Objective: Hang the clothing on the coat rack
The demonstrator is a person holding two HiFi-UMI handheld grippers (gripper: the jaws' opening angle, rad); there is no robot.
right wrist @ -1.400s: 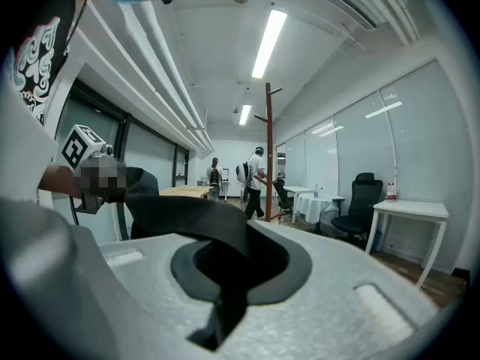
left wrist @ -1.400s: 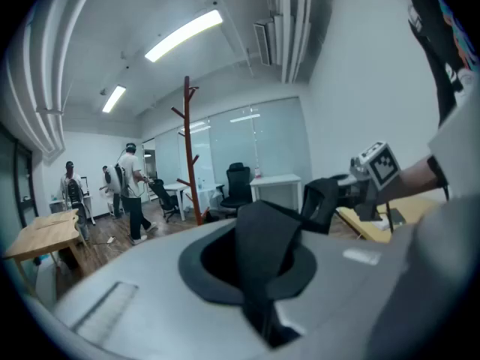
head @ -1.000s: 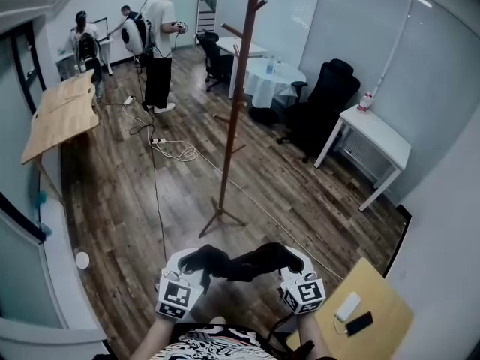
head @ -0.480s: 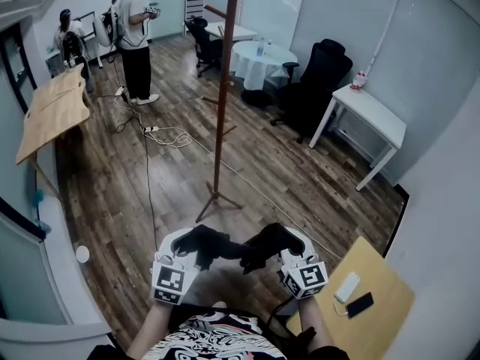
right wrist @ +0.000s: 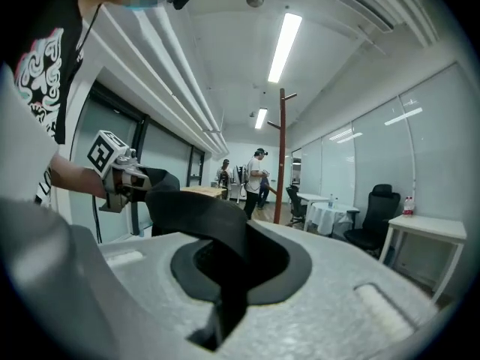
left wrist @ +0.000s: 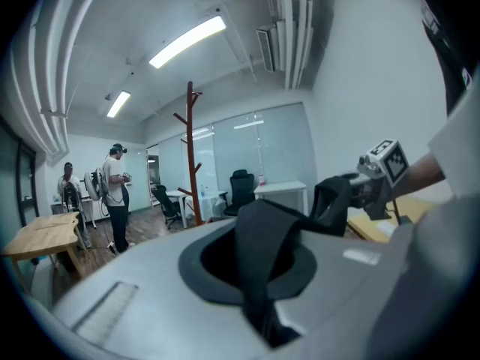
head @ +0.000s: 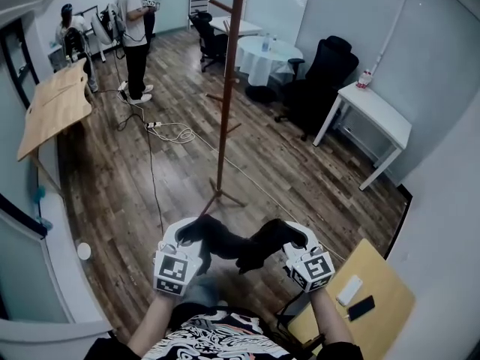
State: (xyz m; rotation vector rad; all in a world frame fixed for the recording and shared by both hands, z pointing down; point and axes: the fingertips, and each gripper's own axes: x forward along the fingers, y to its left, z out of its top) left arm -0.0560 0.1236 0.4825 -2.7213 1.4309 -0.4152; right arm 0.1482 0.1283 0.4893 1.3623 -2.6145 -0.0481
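Observation:
A black piece of clothing point(head: 234, 247) hangs stretched between my two grippers, low in the head view. My left gripper point(head: 192, 234) is shut on its left end and my right gripper point(head: 289, 235) is shut on its right end. In the left gripper view the black cloth point(left wrist: 262, 246) runs out of the closed jaws toward the right gripper point(left wrist: 379, 172). The right gripper view likewise shows the cloth point(right wrist: 206, 223) pinched in the jaws. The brown wooden coat rack point(head: 228, 103) stands on the floor just ahead, with its feet point(head: 220, 198) a short way beyond the cloth. Its top pegs are cut off in the head view.
A cable point(head: 169, 135) lies on the wood floor left of the rack. A wooden table point(head: 52, 107) stands at the left and a yellow table point(head: 371, 306) at my right. Black chairs point(head: 319, 81), a white desk point(head: 375, 118) and a covered round table point(head: 262, 55) stand beyond. Two people point(head: 135, 28) are far back.
Both grippers have risen a little and moved forward with the cloth still held between them. The rack's feet now lie closer to the cloth. The standing person has shifted left.

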